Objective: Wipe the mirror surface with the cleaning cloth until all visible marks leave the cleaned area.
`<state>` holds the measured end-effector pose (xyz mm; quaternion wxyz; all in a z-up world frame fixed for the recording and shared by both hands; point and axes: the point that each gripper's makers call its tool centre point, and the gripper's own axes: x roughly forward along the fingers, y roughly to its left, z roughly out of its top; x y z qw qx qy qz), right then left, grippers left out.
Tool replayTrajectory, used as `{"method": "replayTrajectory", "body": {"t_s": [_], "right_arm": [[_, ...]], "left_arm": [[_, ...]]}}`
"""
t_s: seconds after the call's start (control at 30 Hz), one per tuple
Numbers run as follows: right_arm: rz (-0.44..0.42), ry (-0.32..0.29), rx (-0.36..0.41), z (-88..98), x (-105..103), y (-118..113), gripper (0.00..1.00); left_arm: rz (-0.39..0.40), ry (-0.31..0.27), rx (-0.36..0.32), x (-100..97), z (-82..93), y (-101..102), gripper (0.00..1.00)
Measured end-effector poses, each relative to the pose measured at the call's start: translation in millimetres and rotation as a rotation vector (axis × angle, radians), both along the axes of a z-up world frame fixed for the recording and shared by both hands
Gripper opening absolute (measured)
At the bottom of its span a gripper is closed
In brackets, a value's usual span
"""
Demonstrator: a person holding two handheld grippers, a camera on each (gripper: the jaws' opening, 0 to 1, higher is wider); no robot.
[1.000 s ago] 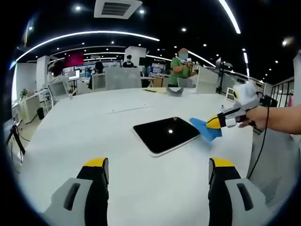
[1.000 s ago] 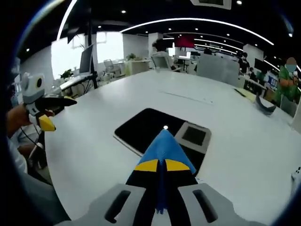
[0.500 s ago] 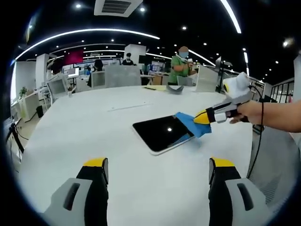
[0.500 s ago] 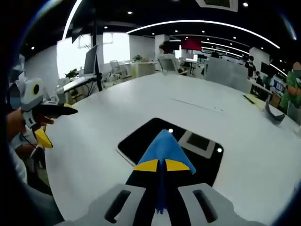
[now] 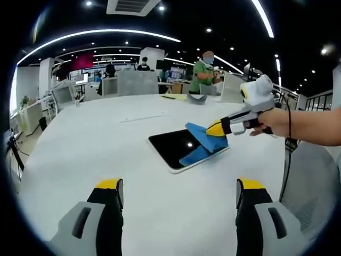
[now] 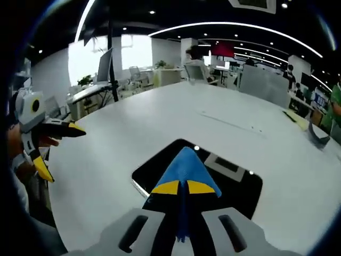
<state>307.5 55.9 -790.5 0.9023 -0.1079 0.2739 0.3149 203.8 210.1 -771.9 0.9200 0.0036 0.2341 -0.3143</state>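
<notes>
Mirror (image 5: 178, 148) lies flat mid-tabletop (image 5: 96, 138). Right hand-held gripper (image 5: 216, 128), clamped on the blue cleaning cloth (image 5: 202, 144), has moved from the mirror's right edge onto the glass; wiping is underway. Left hand-held gripper (image 5: 178, 194) gapes wide, idle, near.

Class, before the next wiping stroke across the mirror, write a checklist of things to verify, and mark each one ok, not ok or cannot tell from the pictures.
1. Right gripper shut on the blue cloth: ok.
2. Cloth lying on the mirror: ok.
3. Mirror flat on the white table: ok.
4. Left gripper open and apart from the mirror: ok.
5. Marks left on the glass: cannot tell, only ceiling-light reflections show.
6. Mirror and cloth both in view: ok.
</notes>
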Motion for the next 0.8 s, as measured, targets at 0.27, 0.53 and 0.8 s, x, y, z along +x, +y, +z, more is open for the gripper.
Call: {"method": "replayTrajectory", "body": {"t_s": [0.27,0.53,0.8], "right_arm": [[0.022,0.004,-0.012,-4.5,23.6,14.7,0.00],[0.044,0.015,-0.018,-10.9,35.6,27.2,0.00],[0.055,0.021,-0.020,-14.8,46.1,36.9,0.00]], "left_arm": [[-0.006,0.013,0.002,2.3,-3.8,-0.9,0.88],[0.010,0.027,-0.001,4.9,-8.6,5.7,0.88],[0.015,0.043,0.003,5.4,-13.8,7.8,0.88]]}}
